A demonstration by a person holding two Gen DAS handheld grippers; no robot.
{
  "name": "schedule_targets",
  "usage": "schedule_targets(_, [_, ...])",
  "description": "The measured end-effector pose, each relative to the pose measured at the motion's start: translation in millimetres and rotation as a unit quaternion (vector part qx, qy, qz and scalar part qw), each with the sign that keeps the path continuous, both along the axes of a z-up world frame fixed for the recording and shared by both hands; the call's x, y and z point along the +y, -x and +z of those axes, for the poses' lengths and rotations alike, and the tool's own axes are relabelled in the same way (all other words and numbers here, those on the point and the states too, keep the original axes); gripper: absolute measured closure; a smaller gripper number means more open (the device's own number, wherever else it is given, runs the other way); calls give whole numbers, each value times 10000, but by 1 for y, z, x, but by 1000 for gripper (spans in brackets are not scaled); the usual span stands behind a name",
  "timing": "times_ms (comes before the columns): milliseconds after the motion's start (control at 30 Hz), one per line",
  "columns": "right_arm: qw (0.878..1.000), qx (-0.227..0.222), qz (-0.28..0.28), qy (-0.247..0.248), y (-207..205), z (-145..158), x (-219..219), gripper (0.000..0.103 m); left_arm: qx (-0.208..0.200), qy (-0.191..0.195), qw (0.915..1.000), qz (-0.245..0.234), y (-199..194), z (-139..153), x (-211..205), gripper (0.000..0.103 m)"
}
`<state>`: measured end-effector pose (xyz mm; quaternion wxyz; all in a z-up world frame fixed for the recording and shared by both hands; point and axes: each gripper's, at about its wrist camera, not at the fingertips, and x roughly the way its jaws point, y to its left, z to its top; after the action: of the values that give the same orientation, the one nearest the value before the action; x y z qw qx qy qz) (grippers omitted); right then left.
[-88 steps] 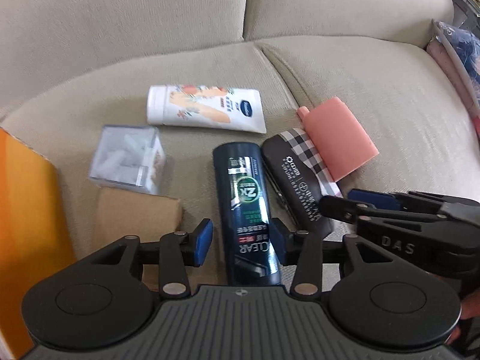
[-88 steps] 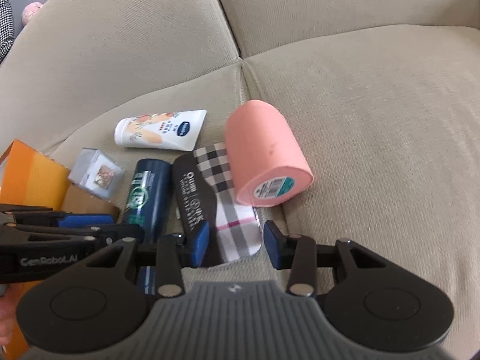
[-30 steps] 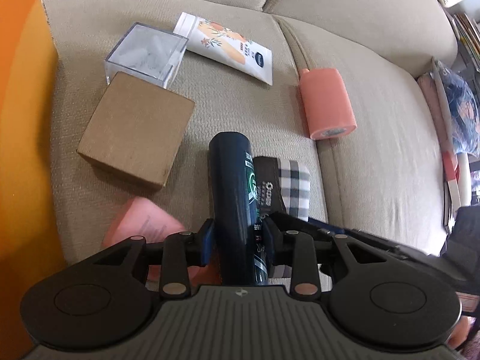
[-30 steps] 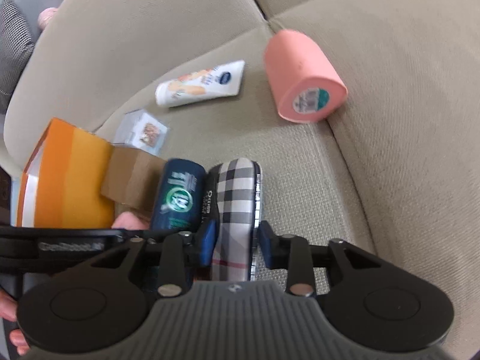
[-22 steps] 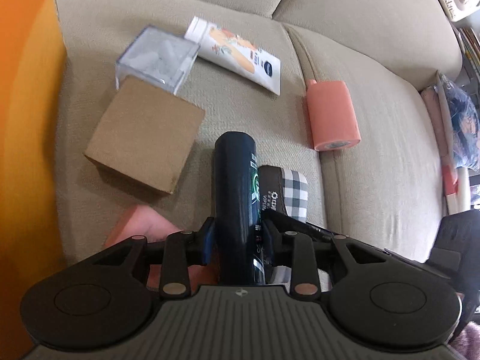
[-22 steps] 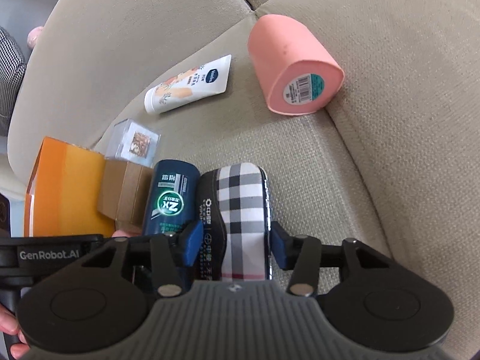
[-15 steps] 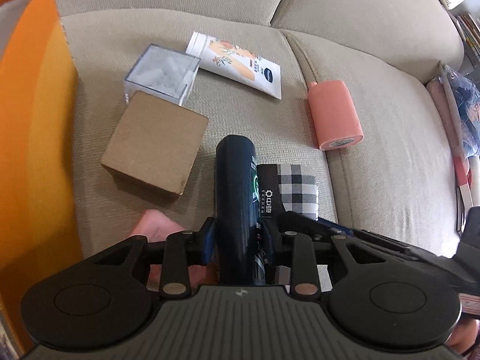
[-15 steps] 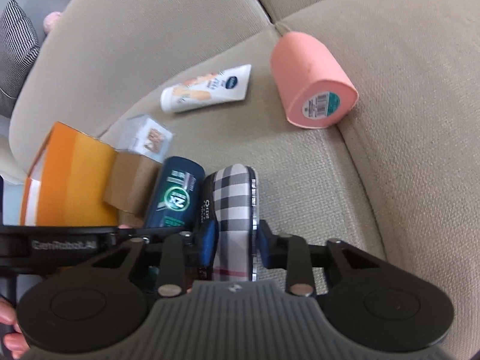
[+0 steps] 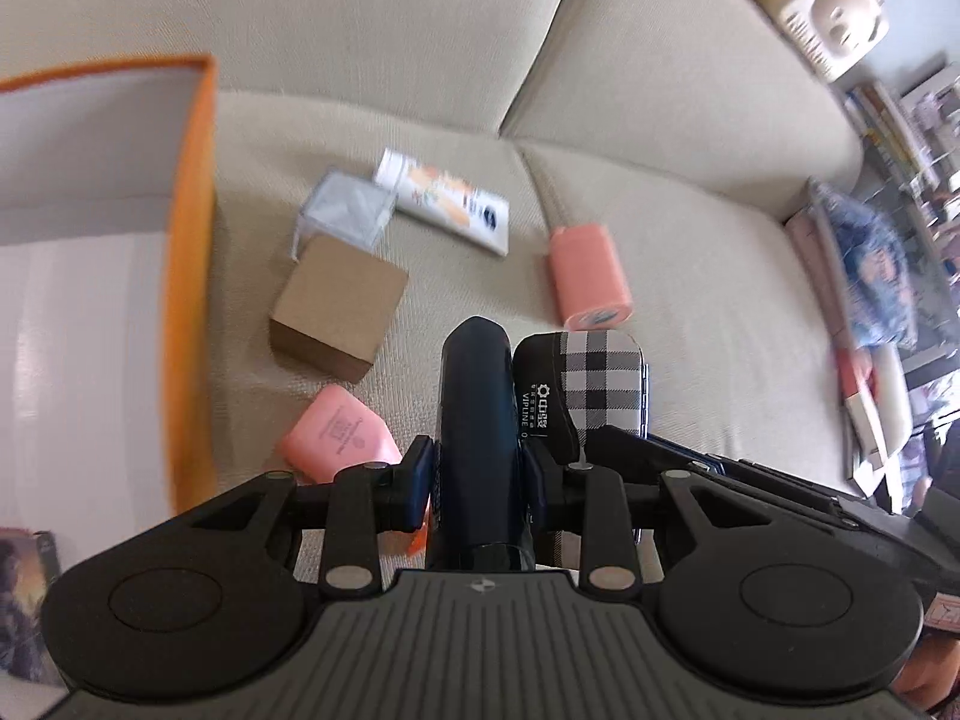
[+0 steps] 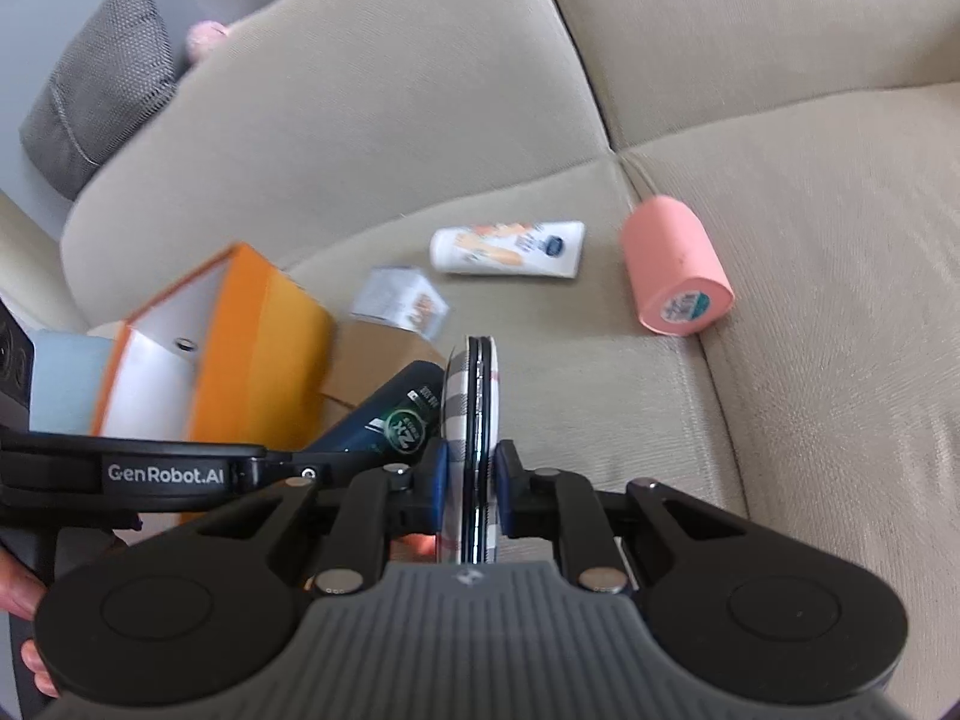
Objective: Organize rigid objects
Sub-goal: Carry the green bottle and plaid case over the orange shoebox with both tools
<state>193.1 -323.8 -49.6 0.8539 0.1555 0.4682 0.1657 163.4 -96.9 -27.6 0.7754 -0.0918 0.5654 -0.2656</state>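
Sofa cushions [image 9: 690, 252] are lying below us while we are holding two things in the air. Our left gripper [image 9: 477, 474] jaws are clamping the dark bottle [image 9: 477, 396]. Our right gripper [image 10: 468, 483] jaws, having just closed, are pinching the plaid case [image 10: 471, 420] by its thin edges. Cardboard box [image 9: 339, 306], clear box [image 9: 345, 216], cream tube [image 9: 450, 201], peach roll [image 9: 585, 273] and pink pouch [image 9: 339, 432] are resting on the seat beside the orange box [image 9: 192, 276].
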Motion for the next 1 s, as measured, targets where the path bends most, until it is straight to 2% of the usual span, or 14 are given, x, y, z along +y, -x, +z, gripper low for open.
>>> schedule_targets(167, [9989, -372, 217, -205, 16, 38, 20, 87, -457, 183, 9985, 229, 17, 45, 37, 68])
schedule_targets(300, [9952, -643, 586, -450, 30, 68, 49, 87, -876, 65, 9951, 448, 30, 75, 76, 68])
schedule_targets(400, [9914, -724, 896, -623, 37, 81, 76, 87, -992, -105, 9928, 667, 36, 84, 108, 68])
schedule_targets(500, [9887, -678, 1163, -662, 41, 83, 108, 87, -1011, -265, 9897, 975, 40, 78, 136, 68])
schedule_targets(633, [9873, -392, 1425, -586, 44, 69, 149, 87, -852, -346, 9879, 1249, 42, 60, 160, 68])
schedule_targets(767, [9874, -49, 1559, -274, 44, 48, 191, 87, -703, -516, 9874, 1319, 39, 38, 176, 68])
schedule_targets(1000, [9837, 456, 1652, 542, 41, 6, 241, 87, -471, -492, 9888, 1327, 26, 3, 189, 68])
